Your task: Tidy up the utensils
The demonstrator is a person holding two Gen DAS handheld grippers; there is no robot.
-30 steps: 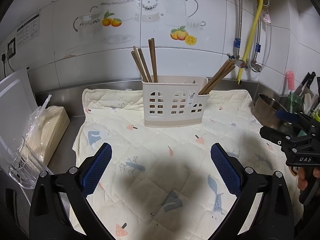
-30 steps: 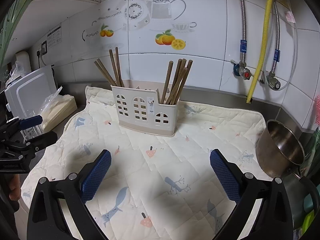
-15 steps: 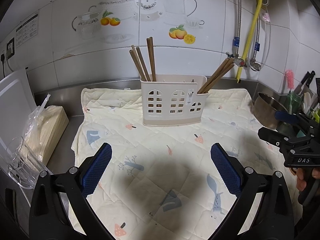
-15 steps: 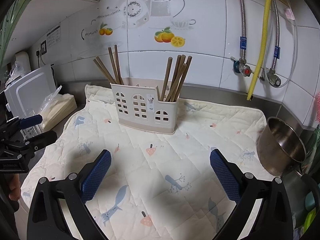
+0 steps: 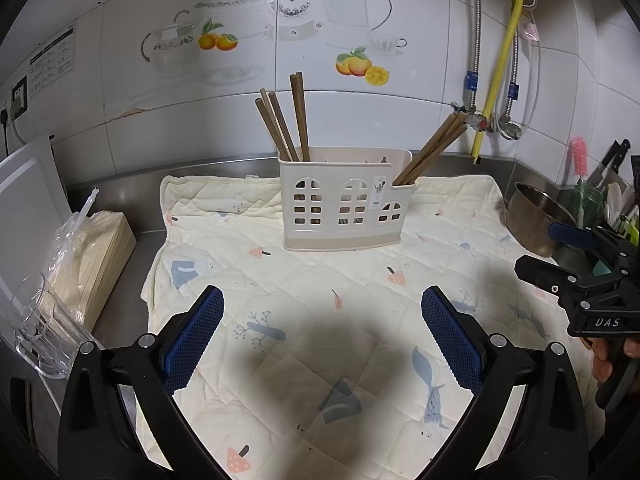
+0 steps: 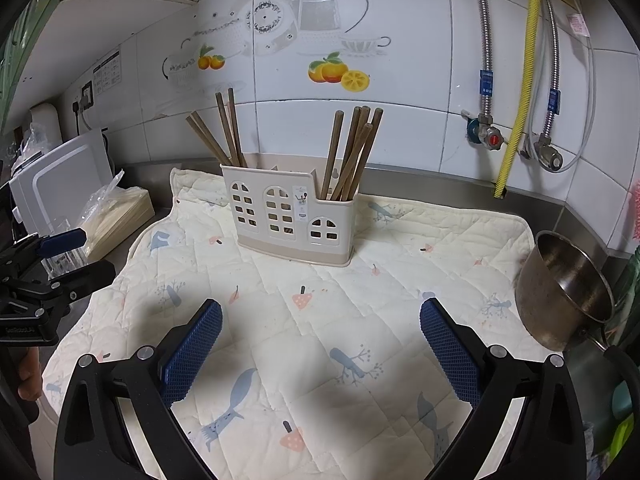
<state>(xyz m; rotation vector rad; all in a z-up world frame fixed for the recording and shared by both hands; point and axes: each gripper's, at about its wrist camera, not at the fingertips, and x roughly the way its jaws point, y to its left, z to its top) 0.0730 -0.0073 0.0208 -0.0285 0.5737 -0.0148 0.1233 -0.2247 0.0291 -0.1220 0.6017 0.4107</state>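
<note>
Both grippers hover low over the quilted mat [image 5: 304, 280], and neither carries anything. The left gripper [image 5: 322, 336] has its blue-padded fingers [image 5: 192, 336] spread wide, only printed cloth showing between them. The right gripper [image 6: 320, 350] is spread just as wide, its fingers [image 6: 450, 354] also bare.

At the far middle of the mat stands the cream utensil holder [image 5: 344, 200], upright, its front cut with little arched windows and carrying a small sticker too tiny to read. Brown chopsticks [image 5: 286, 120] lean out of its left compartment; a second bunch of chopsticks [image 5: 432, 148] slants out of the low right compartment.

From the left wrist view the right gripper's black body sits at the right edge, with white letters "DAS" on it, a hand [image 5: 612, 360] gripping below. From the right wrist view the other gripper shows lettering too, too small to read.

On the bench to the right, a steel bowl [image 6: 568, 288] is tilted beside the mat. On the left, a bagged stack of wooden sticks [image 5: 96, 256], a clear glass [image 5: 38, 328] nearer.
</note>
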